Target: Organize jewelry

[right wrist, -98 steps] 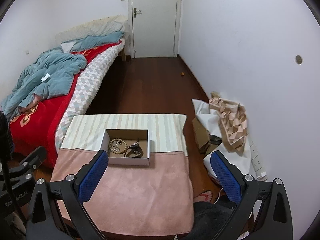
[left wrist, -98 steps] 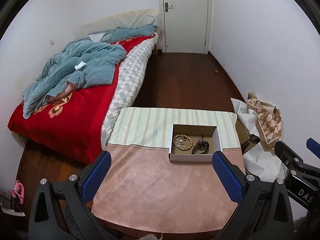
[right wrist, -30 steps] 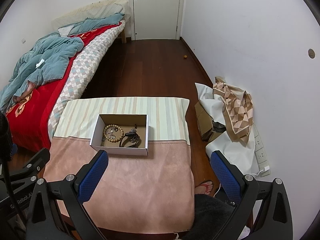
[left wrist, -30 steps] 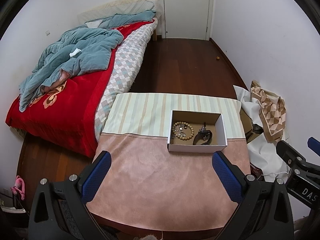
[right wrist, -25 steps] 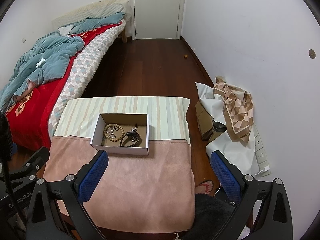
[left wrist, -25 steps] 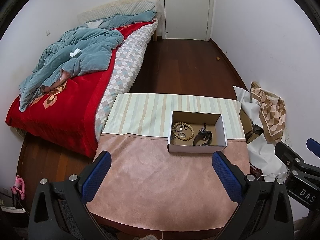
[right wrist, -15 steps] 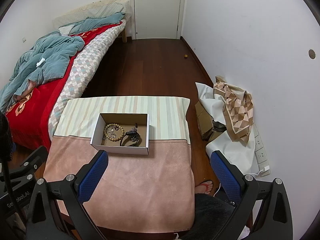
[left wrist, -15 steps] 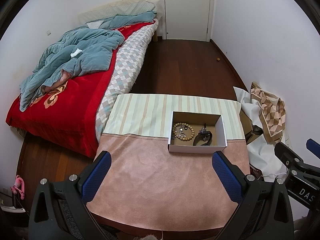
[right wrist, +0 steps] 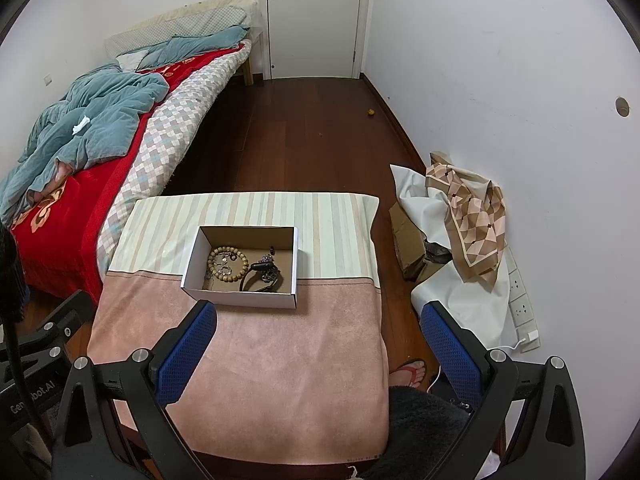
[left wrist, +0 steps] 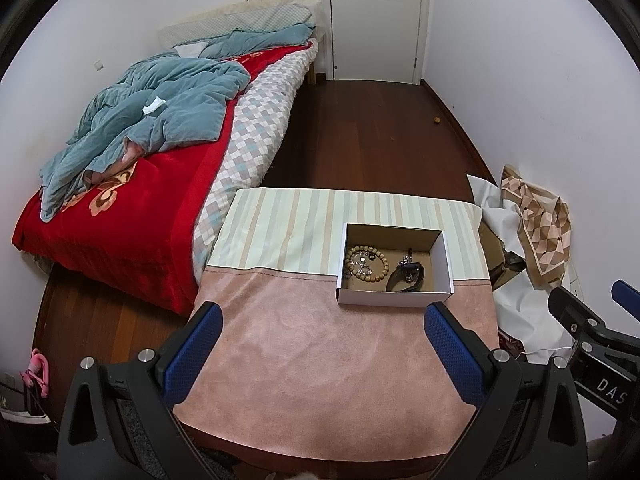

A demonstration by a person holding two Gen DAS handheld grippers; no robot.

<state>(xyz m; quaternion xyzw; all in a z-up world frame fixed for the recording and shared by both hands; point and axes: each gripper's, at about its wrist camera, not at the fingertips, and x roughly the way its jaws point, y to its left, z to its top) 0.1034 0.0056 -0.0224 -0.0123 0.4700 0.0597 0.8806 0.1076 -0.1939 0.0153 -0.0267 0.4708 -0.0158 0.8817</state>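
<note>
Bedroom table [left wrist: 304, 360]: one box [left wrist: 394, 258], one bead bracelet [left wrist: 367, 263]; both grippers' fingers [left wrist: 452, 350] wide, empty.

The right gripper [left wrist: 600, 364], seen from the left wrist, bears white letters "DAS", cut off. The left gripper [right wrist: 36, 368], seen from the right, reads "Gen…bot.AI", partly hidden.

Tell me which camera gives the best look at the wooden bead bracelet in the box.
The right wrist view: the bead bracelet sits nearer the picture's middle, its whole ring visible inside the cardboard box. The left wrist view shows it too, complete but off to the right, with small metal pieces lying inside the ring.
</note>
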